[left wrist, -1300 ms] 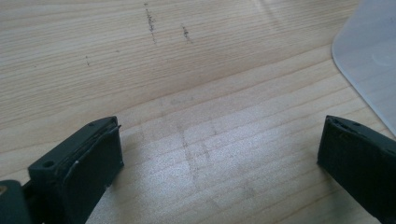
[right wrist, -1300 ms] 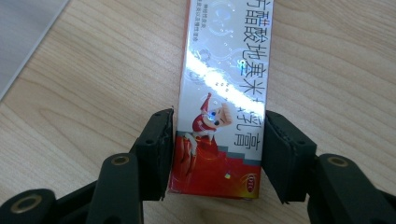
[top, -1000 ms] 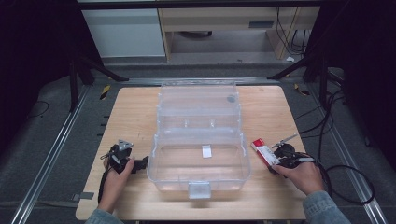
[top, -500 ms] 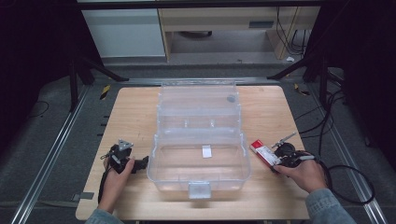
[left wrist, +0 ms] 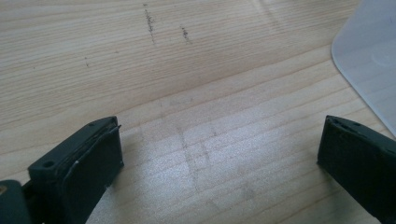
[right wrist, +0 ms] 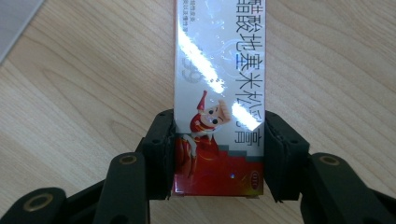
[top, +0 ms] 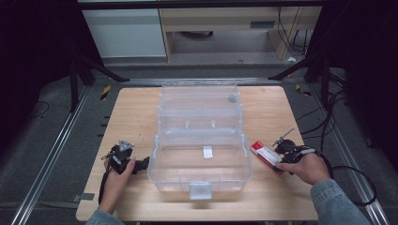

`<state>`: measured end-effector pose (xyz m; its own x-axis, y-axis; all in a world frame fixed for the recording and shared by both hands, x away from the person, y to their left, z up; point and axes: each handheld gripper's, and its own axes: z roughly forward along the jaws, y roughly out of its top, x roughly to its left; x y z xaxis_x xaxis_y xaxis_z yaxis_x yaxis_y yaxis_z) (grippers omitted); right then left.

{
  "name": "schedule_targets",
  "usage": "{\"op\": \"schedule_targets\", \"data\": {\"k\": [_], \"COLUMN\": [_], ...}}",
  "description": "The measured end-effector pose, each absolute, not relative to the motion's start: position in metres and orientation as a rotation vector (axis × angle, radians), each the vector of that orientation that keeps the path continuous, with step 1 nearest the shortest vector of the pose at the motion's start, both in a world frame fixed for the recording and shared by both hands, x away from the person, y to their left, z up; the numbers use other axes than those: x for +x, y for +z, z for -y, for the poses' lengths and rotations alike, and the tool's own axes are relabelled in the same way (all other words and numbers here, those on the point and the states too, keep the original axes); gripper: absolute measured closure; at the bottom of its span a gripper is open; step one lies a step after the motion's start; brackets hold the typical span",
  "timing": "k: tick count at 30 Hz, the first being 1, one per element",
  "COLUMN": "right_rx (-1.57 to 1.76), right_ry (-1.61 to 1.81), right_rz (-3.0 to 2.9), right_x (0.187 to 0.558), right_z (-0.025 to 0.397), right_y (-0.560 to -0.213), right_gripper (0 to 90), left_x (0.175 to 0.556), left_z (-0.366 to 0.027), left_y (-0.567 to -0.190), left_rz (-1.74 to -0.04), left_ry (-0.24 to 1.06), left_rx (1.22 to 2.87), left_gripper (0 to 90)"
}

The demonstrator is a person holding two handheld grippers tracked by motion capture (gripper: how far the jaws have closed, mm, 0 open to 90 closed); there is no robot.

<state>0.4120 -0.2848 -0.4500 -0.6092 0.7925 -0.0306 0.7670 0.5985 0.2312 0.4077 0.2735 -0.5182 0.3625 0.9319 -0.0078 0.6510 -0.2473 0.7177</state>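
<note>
Red-and-white cardboard medicine box (right wrist: 219, 107) lies flat on the wooden worktop (top: 141, 117), just right of the clear plastic storage bin (top: 201, 140). Right gripper (top: 277, 159) fingers (right wrist: 161, 154) pinch its red end, its long side pointing straight ahead. Left gripper (top: 141, 165), left of the bin, has spread, empty fingers (left wrist: 88, 163).

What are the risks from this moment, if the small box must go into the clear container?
1. The right gripper holds the red and white box only at its lower end, so the long free end may swing or slip when lifted.
2. The box lies near the wall of the clear container; a low lift could knock it against the rim.
3. The left gripper is open over the wooden table, not steadying the container, which might slide if bumped.
</note>
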Motion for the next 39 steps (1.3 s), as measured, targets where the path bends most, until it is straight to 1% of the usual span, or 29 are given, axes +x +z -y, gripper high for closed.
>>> {"op": "schedule_targets", "data": {"k": [7,13,18,19,22,23,26,27,30,34,39], "right_rx": [1.323,1.312,1.287,1.287,1.265,1.265,1.234,1.234,1.191,1.144,1.061], "right_ry": [0.364,0.407,0.455,0.455,0.49,0.49,0.552,0.552,0.593,0.614,0.64], "right_rz": [-2.671,-2.648,-2.627,-2.627,-2.61,-2.61,-2.581,-2.581,-2.564,-2.562,-2.57], "right_x": [0.41,0.409,0.411,0.411,0.414,0.414,0.417,0.417,0.417,0.417,0.418], "right_z": [0.293,0.303,0.312,0.312,0.316,0.316,0.319,0.319,0.317,0.312,0.296], "right_y": [-0.437,-0.418,-0.394,-0.394,-0.376,-0.376,-0.356,-0.356,-0.337,-0.325,-0.309], "right_gripper": [51.6,51.5,51.5,51.5,51.5,51.5,51.5,51.5,51.5,51.5,51.5], "left_x": [0.408,0.408,0.408,0.408,0.408,0.408,0.408,0.408,0.408,0.408,0.408], "left_z": [-0.273,-0.274,-0.273,-0.273,-0.273,-0.273,-0.273,-0.273,-0.273,-0.273,-0.273], "left_y": [-0.518,-0.518,-0.518,-0.518,-0.518,-0.518,-0.518,-0.518,-0.518,-0.518,-0.518], "left_rz": [-1.367,-1.365,-1.368,-1.368,-1.368,-1.368,-1.368,-1.368,-1.368,-1.368,-1.366], "left_ry": [0.57,0.571,0.57,0.57,0.57,0.57,0.57,0.57,0.57,0.57,0.57], "left_rx": [1.993,1.994,1.992,1.992,1.992,1.992,1.992,1.992,1.992,1.992,1.994], "left_gripper": [0.0,0.0,0.0,0.0,0.0,0.0,0.0,0.0,0.0,0.0,0.0]}}
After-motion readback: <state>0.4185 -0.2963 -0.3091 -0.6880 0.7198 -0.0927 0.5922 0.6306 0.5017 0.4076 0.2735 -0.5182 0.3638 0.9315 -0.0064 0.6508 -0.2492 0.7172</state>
